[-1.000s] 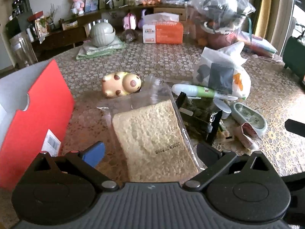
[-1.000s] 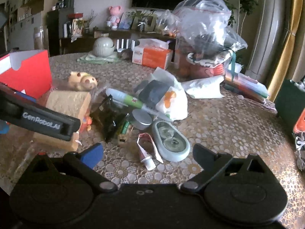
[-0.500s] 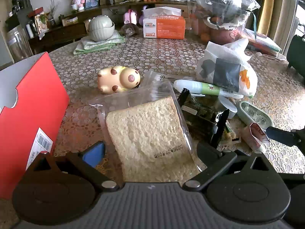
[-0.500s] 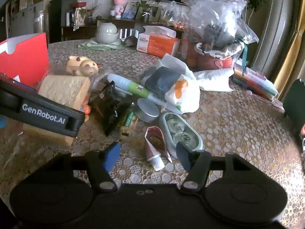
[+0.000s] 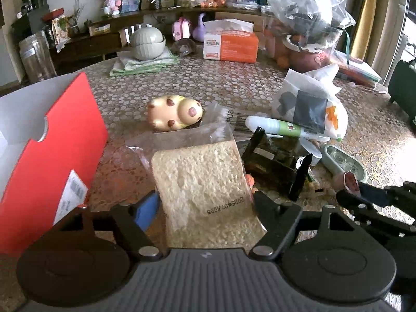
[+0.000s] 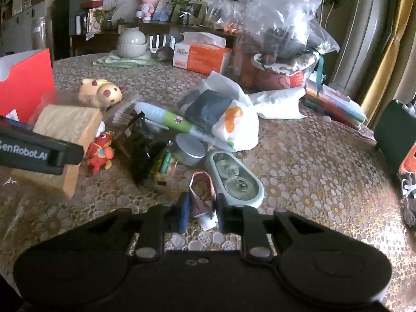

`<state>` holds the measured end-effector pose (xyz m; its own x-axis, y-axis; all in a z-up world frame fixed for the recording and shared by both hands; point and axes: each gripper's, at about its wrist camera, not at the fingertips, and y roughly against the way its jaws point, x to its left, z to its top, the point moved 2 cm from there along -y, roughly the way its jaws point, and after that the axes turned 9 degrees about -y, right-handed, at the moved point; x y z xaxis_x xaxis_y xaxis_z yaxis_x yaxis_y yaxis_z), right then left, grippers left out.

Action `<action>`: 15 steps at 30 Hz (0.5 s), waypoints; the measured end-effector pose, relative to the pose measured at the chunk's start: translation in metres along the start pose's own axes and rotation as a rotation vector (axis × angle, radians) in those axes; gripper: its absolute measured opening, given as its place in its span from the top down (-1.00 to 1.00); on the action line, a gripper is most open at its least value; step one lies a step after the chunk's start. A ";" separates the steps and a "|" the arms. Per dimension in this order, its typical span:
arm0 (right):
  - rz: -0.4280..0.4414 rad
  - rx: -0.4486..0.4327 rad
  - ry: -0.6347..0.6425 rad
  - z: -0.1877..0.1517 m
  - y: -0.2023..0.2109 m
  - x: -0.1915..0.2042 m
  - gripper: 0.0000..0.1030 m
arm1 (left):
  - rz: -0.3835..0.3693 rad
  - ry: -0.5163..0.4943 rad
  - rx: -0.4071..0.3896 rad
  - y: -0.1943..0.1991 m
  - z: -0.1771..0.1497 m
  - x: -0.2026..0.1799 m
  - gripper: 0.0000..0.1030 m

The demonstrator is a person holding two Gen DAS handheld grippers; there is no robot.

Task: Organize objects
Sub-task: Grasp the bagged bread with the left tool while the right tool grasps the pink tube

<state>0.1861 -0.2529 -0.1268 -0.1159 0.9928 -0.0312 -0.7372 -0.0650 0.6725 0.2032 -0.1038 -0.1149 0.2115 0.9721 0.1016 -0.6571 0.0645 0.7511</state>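
We are closing our left gripper (image 5: 205, 205) on the bagged bread slice (image 5: 205, 182), lying near the red box (image 5: 52, 150). Our right gripper (image 6: 200, 212) is pinching the crumpled tube (image 6: 201, 195) just left of the oval case (image 6: 234, 179).

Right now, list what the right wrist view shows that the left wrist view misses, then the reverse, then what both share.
Only the right view: the red dragon figurine beside the bread, and the right tool closed around a crumpled tube. Only the left view: the date print on the bagged bread, which the left tool straddles. Both: the red box, spotted toy and orange tissue box.
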 end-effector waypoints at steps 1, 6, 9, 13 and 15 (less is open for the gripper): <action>0.003 -0.002 -0.002 0.000 0.004 0.001 0.60 | -0.001 0.002 0.000 0.003 -0.001 0.001 -0.52; 0.023 -0.023 -0.013 0.005 0.031 0.008 0.60 | -0.019 -0.001 -0.025 0.025 -0.009 0.009 -0.52; 0.042 -0.038 -0.021 0.009 0.050 0.013 0.60 | -0.035 -0.003 -0.048 0.041 -0.012 0.014 -0.51; 0.069 -0.050 -0.039 0.017 0.074 0.022 0.60 | -0.056 -0.009 -0.078 0.065 -0.015 0.021 -0.51; 0.082 -0.053 -0.047 0.021 0.085 0.028 0.60 | -0.068 -0.011 -0.094 0.078 -0.016 0.025 -0.51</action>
<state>0.1343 -0.2286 -0.0547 -0.1466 0.9875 0.0580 -0.7610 -0.1500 0.6311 0.1456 -0.0708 -0.0641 0.2656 0.9622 0.0605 -0.7055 0.1512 0.6923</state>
